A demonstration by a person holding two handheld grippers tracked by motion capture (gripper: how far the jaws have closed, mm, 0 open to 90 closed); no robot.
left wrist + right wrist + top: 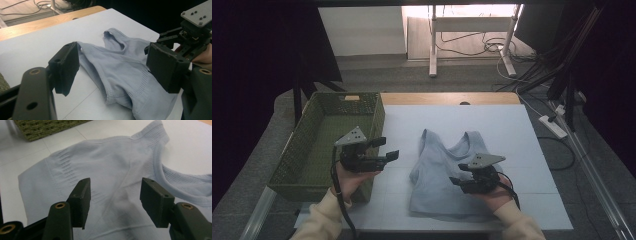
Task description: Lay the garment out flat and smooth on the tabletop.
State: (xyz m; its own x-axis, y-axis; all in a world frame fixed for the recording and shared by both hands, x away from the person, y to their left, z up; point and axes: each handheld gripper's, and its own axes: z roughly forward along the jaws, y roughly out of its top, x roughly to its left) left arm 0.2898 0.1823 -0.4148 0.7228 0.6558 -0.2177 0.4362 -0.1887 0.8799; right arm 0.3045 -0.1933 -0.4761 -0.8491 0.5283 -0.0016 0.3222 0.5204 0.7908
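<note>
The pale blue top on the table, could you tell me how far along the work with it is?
The top already lies spread flat. Both the left gripper and right gripper are open beside and over it, gripping nothing. Taking hold is left; the green basket stands nearby.

Count: 1 light-blue tank top, flat on the table. 1 green woven basket, at the table's left edge. 1 white table mat under the top. 2 handheld grippers: left gripper, right gripper, each with 2 black jaws and 1 grey three-cornered plate on top. 2 hands, one per gripper. On the floor behind the table: 1 white power strip and 1 white-legged stand; cables there too tangled to count.
</note>
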